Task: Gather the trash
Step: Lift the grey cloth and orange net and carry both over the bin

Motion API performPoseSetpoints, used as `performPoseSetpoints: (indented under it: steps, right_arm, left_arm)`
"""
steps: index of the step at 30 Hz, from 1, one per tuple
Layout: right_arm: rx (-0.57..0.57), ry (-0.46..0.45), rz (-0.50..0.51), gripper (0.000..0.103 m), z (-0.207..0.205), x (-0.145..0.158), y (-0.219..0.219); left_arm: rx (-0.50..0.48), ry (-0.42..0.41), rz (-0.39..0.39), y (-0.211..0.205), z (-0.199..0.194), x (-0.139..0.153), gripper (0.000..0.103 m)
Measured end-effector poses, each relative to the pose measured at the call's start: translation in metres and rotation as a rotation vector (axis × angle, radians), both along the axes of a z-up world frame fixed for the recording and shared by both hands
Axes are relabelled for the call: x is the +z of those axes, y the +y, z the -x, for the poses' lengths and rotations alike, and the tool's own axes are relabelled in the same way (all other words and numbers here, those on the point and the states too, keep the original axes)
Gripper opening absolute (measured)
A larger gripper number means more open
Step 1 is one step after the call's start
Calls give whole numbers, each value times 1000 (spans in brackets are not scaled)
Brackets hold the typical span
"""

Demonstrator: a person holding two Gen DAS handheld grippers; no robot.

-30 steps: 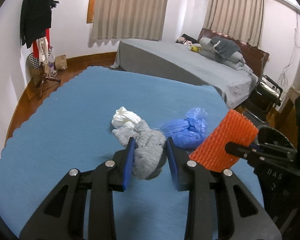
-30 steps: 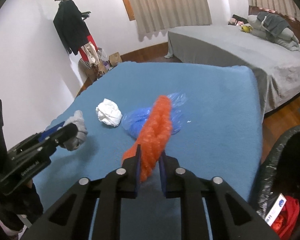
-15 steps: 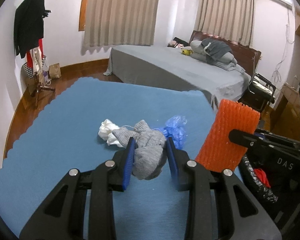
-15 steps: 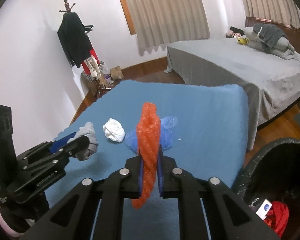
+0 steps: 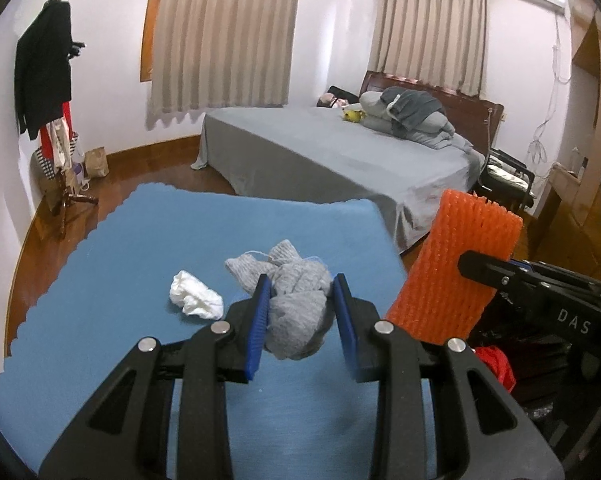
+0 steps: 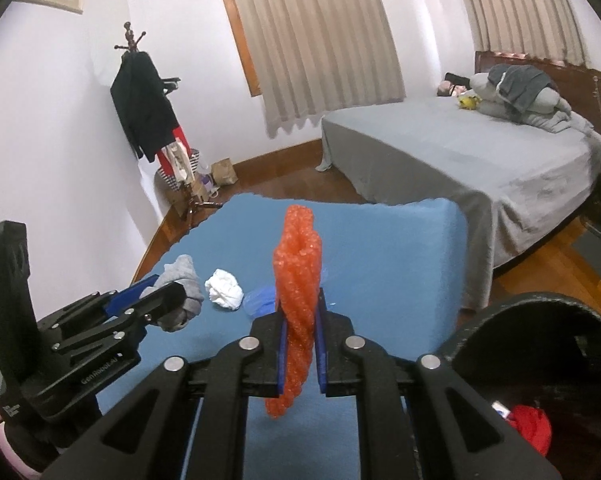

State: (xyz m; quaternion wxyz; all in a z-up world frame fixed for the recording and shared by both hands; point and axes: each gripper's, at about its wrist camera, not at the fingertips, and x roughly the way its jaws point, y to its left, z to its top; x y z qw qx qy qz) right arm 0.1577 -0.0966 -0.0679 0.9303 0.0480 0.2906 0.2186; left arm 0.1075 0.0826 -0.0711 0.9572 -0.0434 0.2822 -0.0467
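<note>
My left gripper is shut on a crumpled grey cloth, lifted above the blue-covered table. My right gripper is shut on an orange foam net sleeve, held upright and squeezed flat between the pads. That orange foam net sleeve also shows at the right of the left wrist view. A white crumpled tissue lies on the table. A blue plastic bag lies behind the sleeve, mostly hidden. The left gripper with the grey cloth appears at the left of the right wrist view.
A black-lined trash bin stands at the table's right edge, with red trash inside. A grey bed lies beyond the table. A coat rack stands by the left wall. Wooden floor surrounds the table.
Both grippers have risen with their loads and drawn back from the table's far end. The orange sleeve has swung upright, and the bin has come further into view.
</note>
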Motion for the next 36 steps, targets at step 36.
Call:
performPoseSetpoints:
  steps: [36]
  right_arm:
    - [-283,-78,61,11,58,29,-133]
  left_arm:
    - [-275,-84,10,-133,13,42,31]
